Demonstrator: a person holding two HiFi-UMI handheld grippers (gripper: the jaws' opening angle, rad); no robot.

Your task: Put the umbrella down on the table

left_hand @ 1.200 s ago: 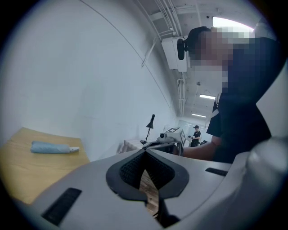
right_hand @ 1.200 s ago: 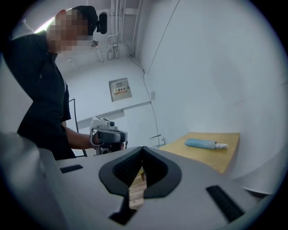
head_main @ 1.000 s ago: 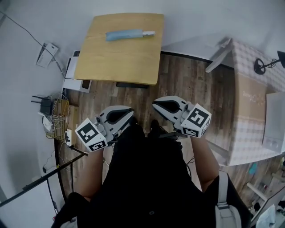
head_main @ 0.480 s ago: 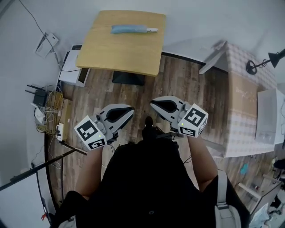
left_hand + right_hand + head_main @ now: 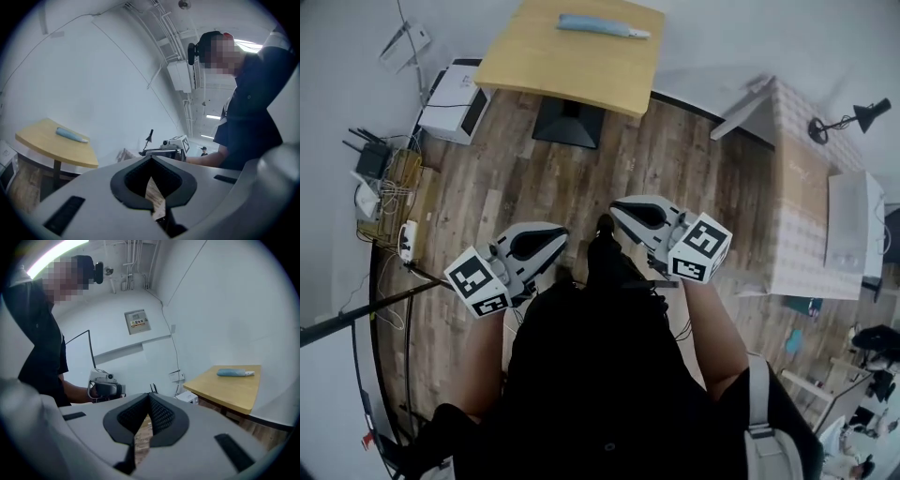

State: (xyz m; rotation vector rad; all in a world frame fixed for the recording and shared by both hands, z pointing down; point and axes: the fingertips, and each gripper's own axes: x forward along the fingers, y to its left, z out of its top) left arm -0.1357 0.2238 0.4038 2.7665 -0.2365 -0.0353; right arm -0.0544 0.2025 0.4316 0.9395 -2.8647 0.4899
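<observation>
White box-shaped device [image 5: 450,89] stood on the wood-plank floor [image 5: 675,178] at far left. Left gripper [image 5: 559,236], grey, its cube printed with black-and-white square markers, had its jaws closed together, gripping nothing. Folded light-blue umbrella [image 5: 598,25] lay flat on the pale wooden table [image 5: 581,70], well apart from both grippers. Right gripper [image 5: 619,210], same markers, was likewise closed and empty. Wall panel [image 5: 137,321] bore red lettering, too small to read.

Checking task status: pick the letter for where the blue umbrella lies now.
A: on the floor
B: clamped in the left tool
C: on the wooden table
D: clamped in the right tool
C: the umbrella lies flat on the table, with nothing touching it.
</observation>
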